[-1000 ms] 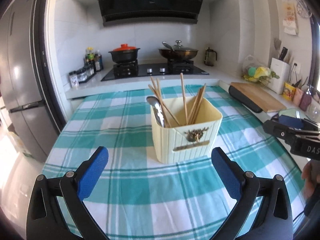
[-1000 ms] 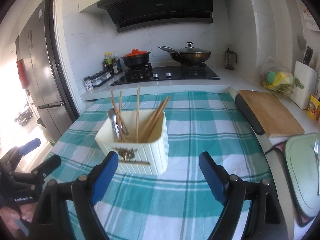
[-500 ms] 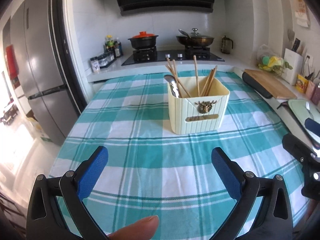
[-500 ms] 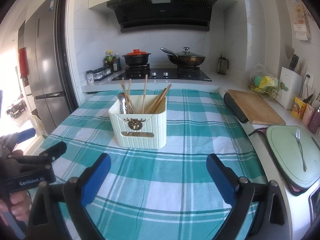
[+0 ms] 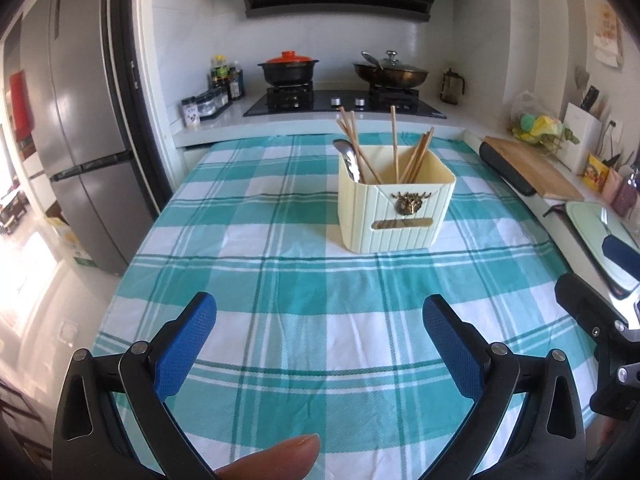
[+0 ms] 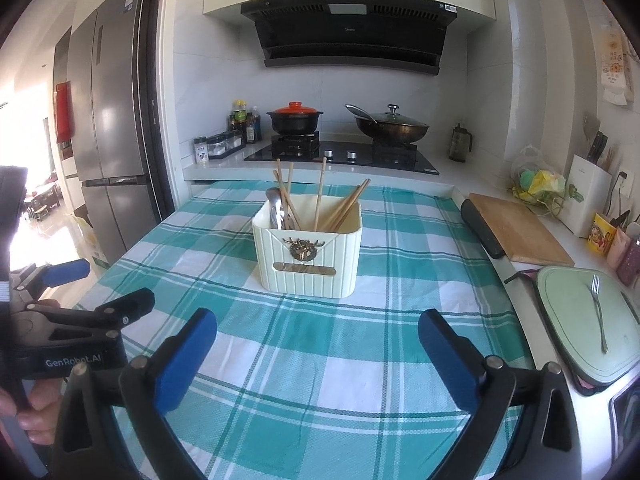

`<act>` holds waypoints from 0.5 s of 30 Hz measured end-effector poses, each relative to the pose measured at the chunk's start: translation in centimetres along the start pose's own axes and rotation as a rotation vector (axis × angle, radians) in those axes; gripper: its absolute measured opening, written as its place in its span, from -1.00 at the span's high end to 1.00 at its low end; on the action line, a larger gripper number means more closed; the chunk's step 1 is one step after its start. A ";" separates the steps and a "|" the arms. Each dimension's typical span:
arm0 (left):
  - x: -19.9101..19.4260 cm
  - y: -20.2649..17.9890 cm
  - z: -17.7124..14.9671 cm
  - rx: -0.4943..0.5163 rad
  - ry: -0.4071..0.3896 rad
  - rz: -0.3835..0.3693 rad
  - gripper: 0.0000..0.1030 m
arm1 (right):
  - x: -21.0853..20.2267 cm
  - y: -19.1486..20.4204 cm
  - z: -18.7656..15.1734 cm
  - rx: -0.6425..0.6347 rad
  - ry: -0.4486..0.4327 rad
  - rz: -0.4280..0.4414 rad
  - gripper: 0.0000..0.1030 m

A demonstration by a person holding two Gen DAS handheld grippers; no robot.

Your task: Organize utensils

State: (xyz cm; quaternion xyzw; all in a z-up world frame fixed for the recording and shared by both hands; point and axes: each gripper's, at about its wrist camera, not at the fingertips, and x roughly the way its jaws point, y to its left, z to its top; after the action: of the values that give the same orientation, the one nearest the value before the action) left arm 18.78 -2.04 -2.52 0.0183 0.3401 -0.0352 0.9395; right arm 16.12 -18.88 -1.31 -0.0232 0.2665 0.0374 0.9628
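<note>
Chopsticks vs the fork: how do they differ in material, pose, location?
The chopsticks are wooden; the fork is metal. The chopsticks stand leaning in the cream utensil holder on the checked tablecloth; the fork lies flat on the pale green board to the right. Several chopsticks, one fork. Neither is held by a hand-held gripper.

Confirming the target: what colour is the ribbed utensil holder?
Pale cream ribbed utensil holder, clearest in the right wrist view.

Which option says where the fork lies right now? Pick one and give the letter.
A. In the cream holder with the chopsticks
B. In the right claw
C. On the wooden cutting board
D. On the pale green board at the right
D: the fork lies flat on the pale green board right of the table, apart from the cream holder, and the right claw is open and holds nothing.
</note>
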 end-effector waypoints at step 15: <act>-0.8 1.0 0.2 -0.014 -0.028 0.012 -0.99 | -0.4 1.2 0.3 -0.017 -0.002 0.021 -0.99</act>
State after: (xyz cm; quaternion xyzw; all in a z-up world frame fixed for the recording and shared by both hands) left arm 18.39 -0.99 -1.86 0.0134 0.3269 -0.0272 0.9446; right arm 15.81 -17.65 -0.87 -0.0284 0.2654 0.0497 0.9624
